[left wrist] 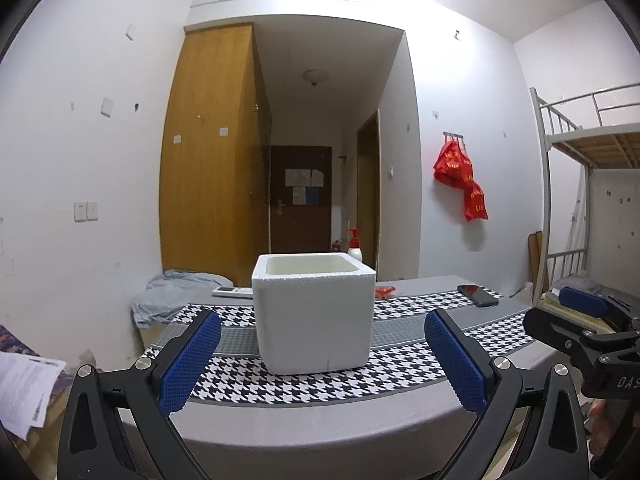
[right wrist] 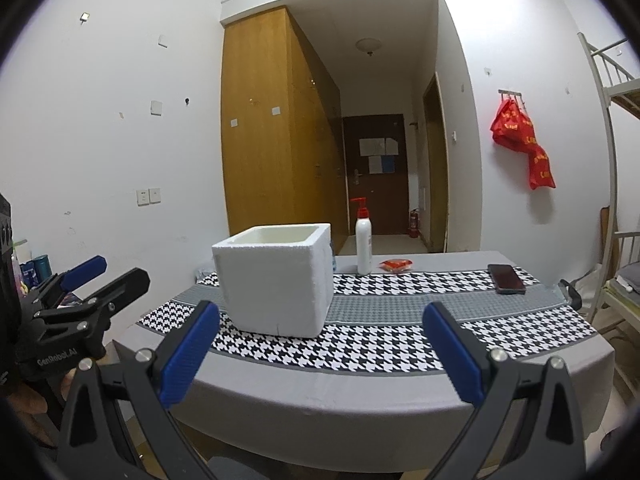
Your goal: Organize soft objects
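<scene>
A white foam box [left wrist: 314, 312] stands open-topped on the houndstooth table runner [left wrist: 320, 384]; what is inside is hidden. Behind it lies a small red packet [left wrist: 385, 291]. A crumpled light-blue cloth [left wrist: 176, 292] rests beyond the table's far left corner. My left gripper [left wrist: 322, 316] is open and empty, short of the table's near edge, facing the box. My right gripper [right wrist: 322, 310] is likewise open and empty, with the box [right wrist: 276, 280] ahead to its left and the red packet [right wrist: 396, 265] farther back. Each gripper shows at the side of the other's view, the right gripper [left wrist: 560, 316] and the left gripper [right wrist: 100, 276].
A dark phone [right wrist: 506, 279] lies on the runner at the right. A white pump bottle [right wrist: 364, 246] stands behind the box. A remote [left wrist: 232, 291] sits at the back left. Papers [left wrist: 28, 384] lie off the table's left; a bunk bed [left wrist: 580, 140] stands on the right.
</scene>
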Motion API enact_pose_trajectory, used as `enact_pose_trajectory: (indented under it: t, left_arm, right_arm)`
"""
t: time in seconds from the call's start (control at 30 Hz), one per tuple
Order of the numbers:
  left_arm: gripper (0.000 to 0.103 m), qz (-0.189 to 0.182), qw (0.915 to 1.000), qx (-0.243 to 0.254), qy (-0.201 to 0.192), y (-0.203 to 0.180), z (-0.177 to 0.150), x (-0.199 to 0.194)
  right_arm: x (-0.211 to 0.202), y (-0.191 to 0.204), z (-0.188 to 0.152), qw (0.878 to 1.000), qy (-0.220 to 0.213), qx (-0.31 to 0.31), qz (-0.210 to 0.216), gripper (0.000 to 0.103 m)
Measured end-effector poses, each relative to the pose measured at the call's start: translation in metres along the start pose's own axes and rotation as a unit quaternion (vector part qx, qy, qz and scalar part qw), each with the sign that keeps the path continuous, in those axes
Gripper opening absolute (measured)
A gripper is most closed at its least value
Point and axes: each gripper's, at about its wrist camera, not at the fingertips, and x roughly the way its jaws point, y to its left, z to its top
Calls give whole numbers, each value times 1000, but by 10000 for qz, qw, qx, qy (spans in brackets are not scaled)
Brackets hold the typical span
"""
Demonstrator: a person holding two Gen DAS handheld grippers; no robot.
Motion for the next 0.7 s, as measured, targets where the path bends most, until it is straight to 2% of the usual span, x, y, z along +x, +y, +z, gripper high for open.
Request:
enact_pose_trajectory:
  t: [0.27,0.4,0.7]
  left_arm:
    - [102,49,9999,-21,108,-1,-15,0]
    - [102,129,9998,-76,95,2,-18,-3]
    - [102,127,9998,-79,121,5,-24,-10]
  right_arm:
    - [-2,-4,-16,9998,-13,55,-178,103]
    - [-2,-5,-19,9999,18,105,-76,103]
    - [-4,0,-25,9999,42,86,-141,103]
